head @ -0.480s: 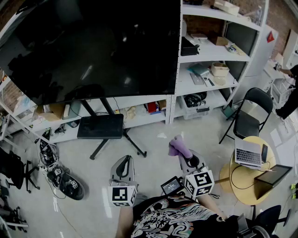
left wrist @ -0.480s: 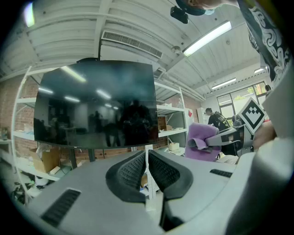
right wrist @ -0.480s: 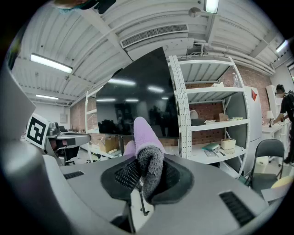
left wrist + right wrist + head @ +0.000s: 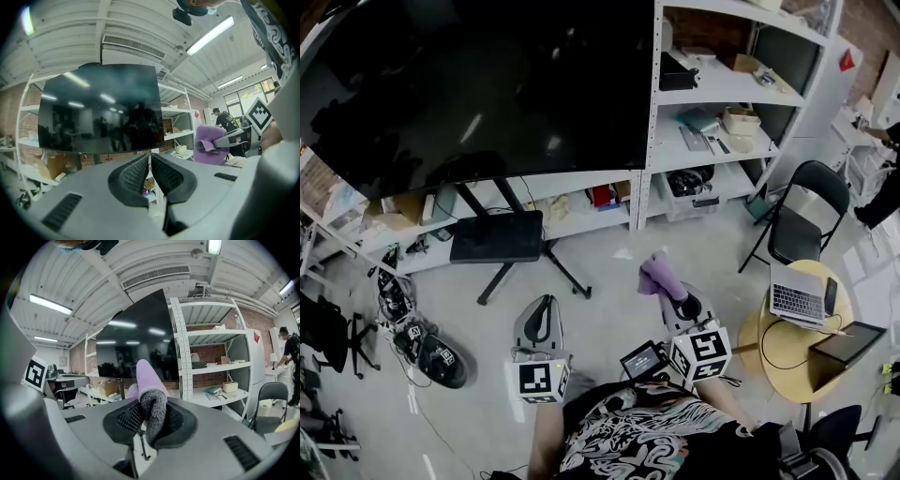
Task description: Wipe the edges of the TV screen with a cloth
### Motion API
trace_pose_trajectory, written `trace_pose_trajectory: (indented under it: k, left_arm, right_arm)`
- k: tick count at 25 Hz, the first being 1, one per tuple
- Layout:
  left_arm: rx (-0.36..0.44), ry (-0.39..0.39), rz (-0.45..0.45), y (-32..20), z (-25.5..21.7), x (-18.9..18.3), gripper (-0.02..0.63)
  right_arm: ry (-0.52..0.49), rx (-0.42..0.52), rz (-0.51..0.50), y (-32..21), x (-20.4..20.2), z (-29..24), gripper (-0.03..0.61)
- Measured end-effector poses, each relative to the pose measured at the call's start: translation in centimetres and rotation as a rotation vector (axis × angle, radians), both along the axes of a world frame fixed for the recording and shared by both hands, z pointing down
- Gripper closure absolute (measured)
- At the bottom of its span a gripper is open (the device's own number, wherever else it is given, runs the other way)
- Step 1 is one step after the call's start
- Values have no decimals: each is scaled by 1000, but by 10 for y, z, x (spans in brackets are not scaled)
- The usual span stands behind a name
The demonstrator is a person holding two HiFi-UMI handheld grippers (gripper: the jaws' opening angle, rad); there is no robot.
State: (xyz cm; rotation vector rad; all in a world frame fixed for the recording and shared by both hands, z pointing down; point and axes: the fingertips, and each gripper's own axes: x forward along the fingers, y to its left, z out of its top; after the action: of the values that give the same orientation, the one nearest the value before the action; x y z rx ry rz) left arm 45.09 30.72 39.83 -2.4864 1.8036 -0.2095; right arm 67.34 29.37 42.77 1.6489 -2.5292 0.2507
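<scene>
One big dark TV screen [image 4: 478, 84] fills the upper left of the head view, tilted on a black stand [image 4: 499, 239] that sits on the pale floor [image 4: 609, 253]. Just beside its right edge rises a white shelving unit [image 4: 724, 89], loaded with boxes and odds and ends. Further right stands a black folding chair [image 4: 799, 220], and near it a small round table [image 4: 773, 361] carrying an open laptop [image 4: 799, 302]. At the bottom the person's patterned shirt [image 4: 647, 441] shows, with both grippers held out low in front, well apart from the screen.

The left gripper [image 4: 542, 314] points up toward the screen. In the left gripper view its ribbed pads [image 4: 133, 173] sit almost together, only a thin slit between them and nothing in it. The right gripper [image 4: 671, 296] is clamped on a purple cloth [image 4: 654, 274] — the right gripper view shows it pinched between the dark pads, a grey fuzzy fold hanging at the front and a lilac end sticking up past the tips. That cloth is out over the floor, below and to the right of the screen's lower corner — well short of any edge
</scene>
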Motion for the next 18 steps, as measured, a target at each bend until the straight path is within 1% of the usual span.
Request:
trace_pose_trajectory:
  k: [3, 7, 12, 13, 16, 18]
  left_arm:
    - [2, -5, 1, 0, 1, 4, 581]
    - [-10, 3, 12, 0, 4, 8, 581]
    - [-36, 30, 17, -6, 11, 8, 581]
    - [-36, 46, 32, -8, 12, 9, 581]
    - [-22, 111, 122, -18, 11, 17, 581]
    - [-8, 112, 135, -32, 10, 18, 581]
  right_arm:
    - [-11, 0, 1, 0, 3, 2, 491]
    - [-72, -3, 12, -1, 9, 3, 491]
    - [-64, -9, 37, -8, 15, 8, 491]
    - [-63, -8, 45, -10, 16, 9, 491]
    - [-64, -18, 60, -21, 17, 15, 491]
    - [-63, -29, 70, -33, 16, 19, 491]
